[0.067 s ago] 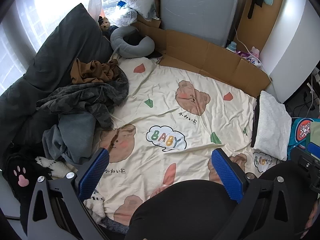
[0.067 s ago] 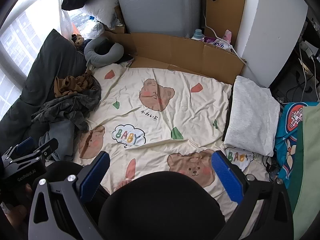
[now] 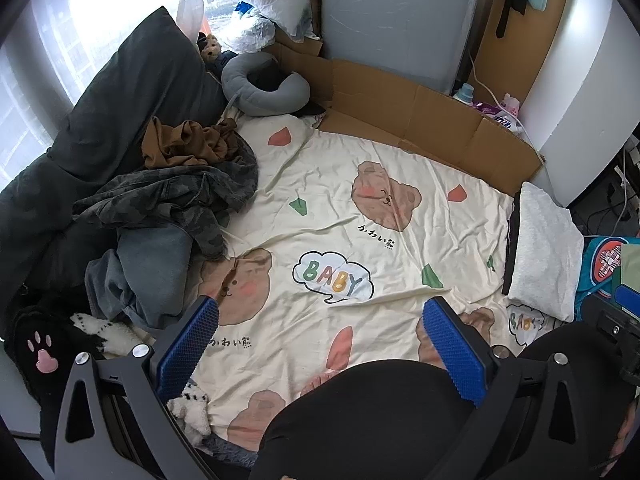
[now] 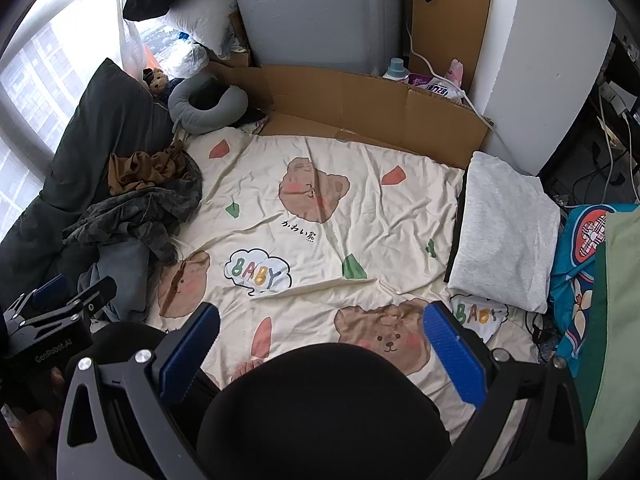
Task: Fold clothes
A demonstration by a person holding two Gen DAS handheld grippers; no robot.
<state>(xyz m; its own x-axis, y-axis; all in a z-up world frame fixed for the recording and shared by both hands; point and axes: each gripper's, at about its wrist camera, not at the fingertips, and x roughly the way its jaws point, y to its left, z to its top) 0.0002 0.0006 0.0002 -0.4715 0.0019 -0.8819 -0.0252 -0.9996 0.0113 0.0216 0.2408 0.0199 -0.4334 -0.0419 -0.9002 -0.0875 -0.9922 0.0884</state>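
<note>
Seen from above a bed, the left gripper (image 3: 320,344) and the right gripper (image 4: 322,346) both hang with jaws spread wide and nothing between them, just as they did a moment ago; nothing has shifted, so no fold is under way. A heap of unfolded clothes (image 3: 168,208) lies along the left edge of the cream bear-print sheet (image 3: 360,240), while one folded grey garment (image 4: 504,232) rests at its right edge. The next piece probably comes from the heap.
</note>
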